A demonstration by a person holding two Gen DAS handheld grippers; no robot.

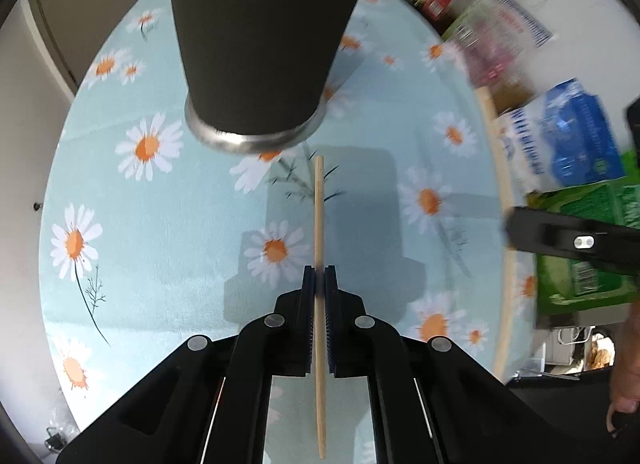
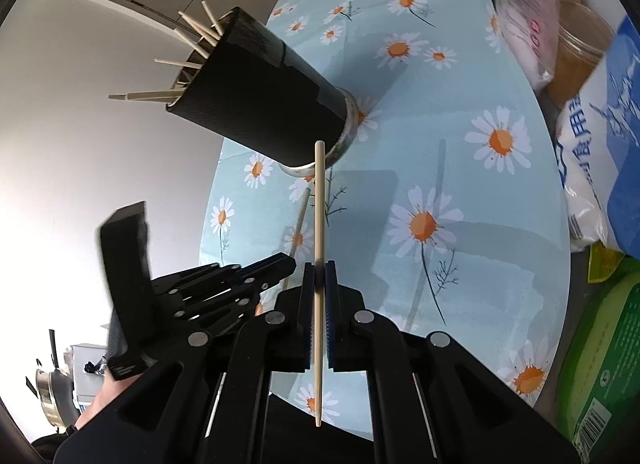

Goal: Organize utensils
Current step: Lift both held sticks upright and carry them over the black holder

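A tall black cup with a steel base [image 1: 260, 36] stands on the daisy tablecloth [image 1: 168, 224], straight ahead of my left gripper. In the right wrist view the cup [image 2: 264, 92] holds several wooden chopsticks [image 2: 192, 32] that stick out of its mouth. My left gripper [image 1: 319, 276] is shut on a wooden chopstick [image 1: 319, 204] that points toward the cup's base. My right gripper [image 2: 319, 270] is shut on another wooden chopstick [image 2: 319, 200], whose tip overlaps the cup's base. The left gripper [image 2: 280, 264] and its chopstick [image 2: 298, 224] show to the left of the right one.
Bags and boxes crowd the table's right side: a blue and white bag [image 2: 600, 144], a green box [image 2: 600, 364], a pink packet [image 2: 524, 20] and a jar [image 2: 580, 44]. The right gripper [image 1: 568, 240] shows at the right in the left wrist view. A wall lies to the left.
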